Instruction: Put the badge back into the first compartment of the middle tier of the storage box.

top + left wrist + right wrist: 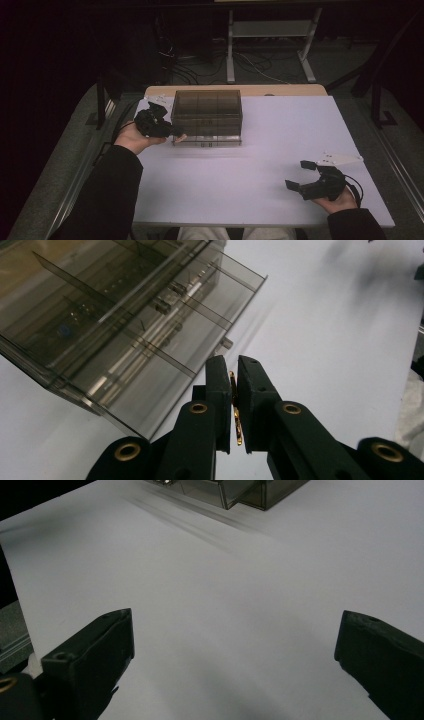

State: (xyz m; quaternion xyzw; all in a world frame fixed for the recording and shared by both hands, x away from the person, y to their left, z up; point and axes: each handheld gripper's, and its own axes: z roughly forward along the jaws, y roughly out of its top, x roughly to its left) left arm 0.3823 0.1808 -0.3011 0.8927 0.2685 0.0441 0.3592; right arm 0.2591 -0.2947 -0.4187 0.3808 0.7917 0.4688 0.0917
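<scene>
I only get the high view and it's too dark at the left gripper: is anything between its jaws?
Observer: Yes, the left gripper is shut on a thin gold-coloured piece.
Operator: Is the organizer's drawer open?
Observer: A drawer of the smoked clear drawer box is pulled out, showing divided compartments.
Operator: And the right gripper?
Observer: The right gripper is wide open over the bare white table, holding nothing.

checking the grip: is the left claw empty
No, the left claw is shut on a thin gold piece between its jaws.
</scene>
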